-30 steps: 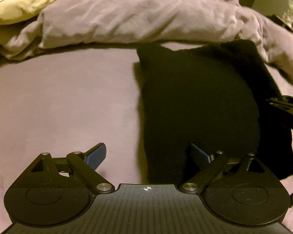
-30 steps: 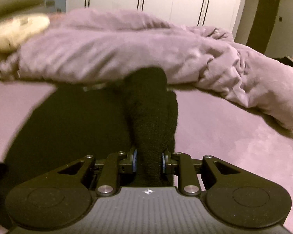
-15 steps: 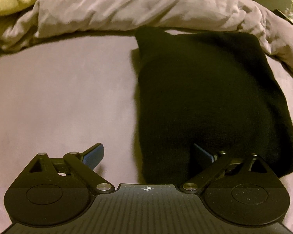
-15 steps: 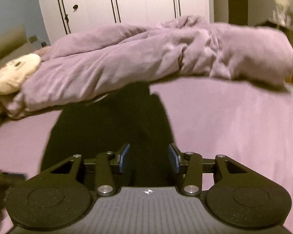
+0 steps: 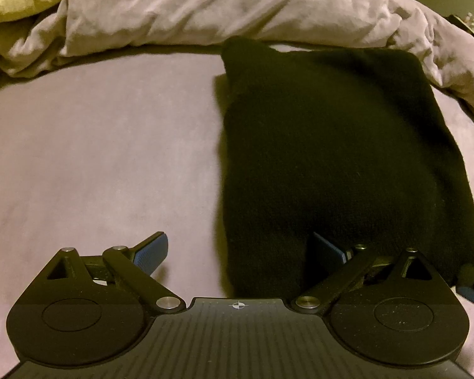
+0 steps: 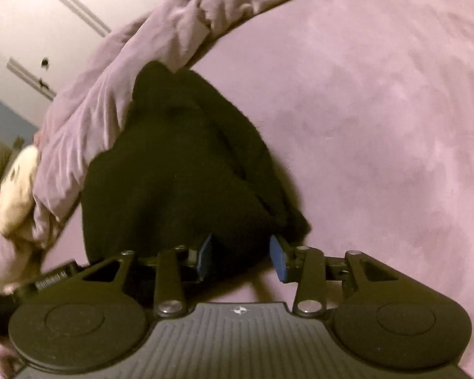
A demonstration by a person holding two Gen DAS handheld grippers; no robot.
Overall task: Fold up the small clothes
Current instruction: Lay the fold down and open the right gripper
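Lying flat, black garment [image 5: 338,145] | near corner between right tongs [image 6: 241,254]

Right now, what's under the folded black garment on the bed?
The black garment lies flat on the purple bedsheet, its far edge by the rumpled duvet. Only sheet shows around it; whatever is beneath or between its layers is covered.
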